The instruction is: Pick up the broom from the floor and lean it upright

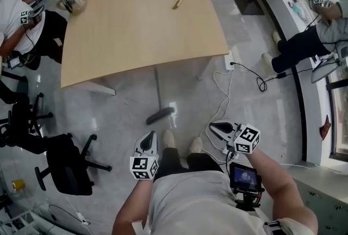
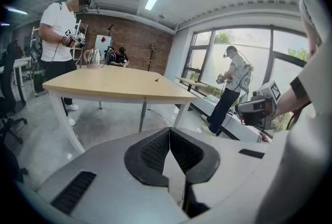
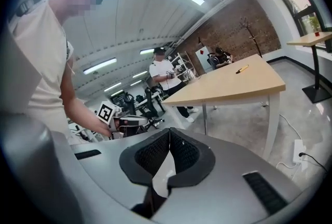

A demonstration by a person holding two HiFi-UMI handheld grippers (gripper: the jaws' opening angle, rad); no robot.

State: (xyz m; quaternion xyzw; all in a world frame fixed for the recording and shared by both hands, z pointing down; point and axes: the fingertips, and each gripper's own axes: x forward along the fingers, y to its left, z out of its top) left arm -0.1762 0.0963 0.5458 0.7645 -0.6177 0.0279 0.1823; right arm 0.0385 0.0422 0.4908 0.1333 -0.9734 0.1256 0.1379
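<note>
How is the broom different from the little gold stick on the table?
The broom stands on the floor with its handle against the table edge; the gold stick lies flat on the tabletop. The broom is grey with a dark head; the gold stick is yellow all over. The broom is much longer than the gold stick. Both are straight and thin.

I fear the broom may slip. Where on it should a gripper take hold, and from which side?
Grip the thin handle of the broom near the brush head, coming from the person's side: the table blocks the far end, and the head looks too wide.
</note>
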